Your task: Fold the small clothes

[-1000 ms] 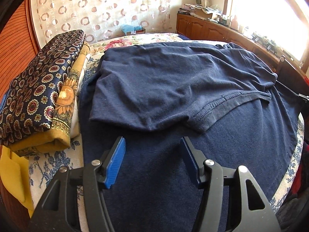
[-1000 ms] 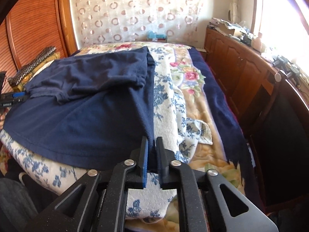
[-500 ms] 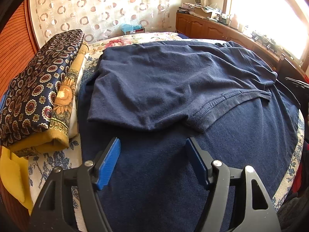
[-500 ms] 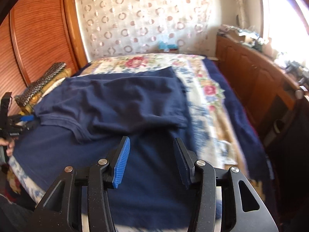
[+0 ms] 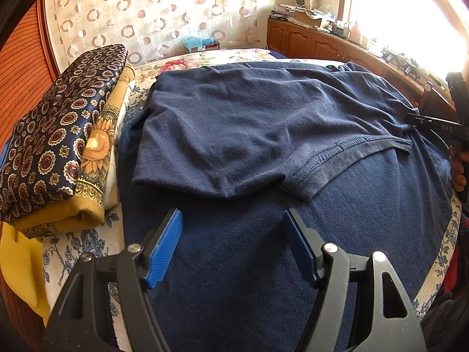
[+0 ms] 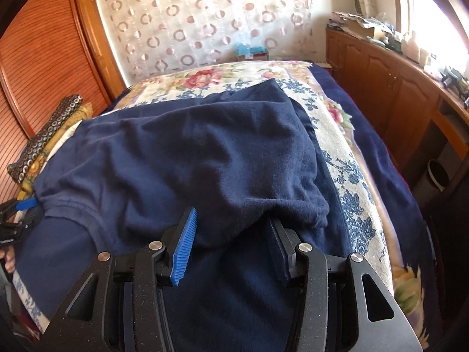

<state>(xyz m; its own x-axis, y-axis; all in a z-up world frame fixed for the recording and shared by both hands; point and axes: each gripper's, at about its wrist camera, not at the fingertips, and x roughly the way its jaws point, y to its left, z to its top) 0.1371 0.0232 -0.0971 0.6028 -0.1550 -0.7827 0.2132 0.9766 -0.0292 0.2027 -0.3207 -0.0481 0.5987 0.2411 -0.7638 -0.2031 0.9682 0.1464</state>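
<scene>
Navy T-shirt (image 5: 263, 135) spread across a bed, its upper part folded down over the lower part so the ribbed neckline (image 5: 346, 161) lies on top, facing the near edge. The bed carries a floral blanket (image 6: 346, 158) in cream, pink and blue.

The left gripper (image 5: 233, 234) hovers low over the near part of the shirt, blue-padded fingers spread wide, holding nothing. To its left lies a stack of folded fabrics (image 5: 58, 135), the top one dark with round medallion print, a mustard one beneath.

The right gripper (image 6: 231, 231) is also spread open, its fingers straddling the edge of the folded-over layer without clamping it; whether the pads touch the cloth cannot be told. In the left wrist view that gripper shows at the far right, with small white lettering, "BAS" (image 5: 447, 128), the rest unreadable.

A circle-patterned curtain (image 6: 205, 20) hangs behind the bed, and wooden cabinets (image 6: 390, 94) line the window side.
</scene>
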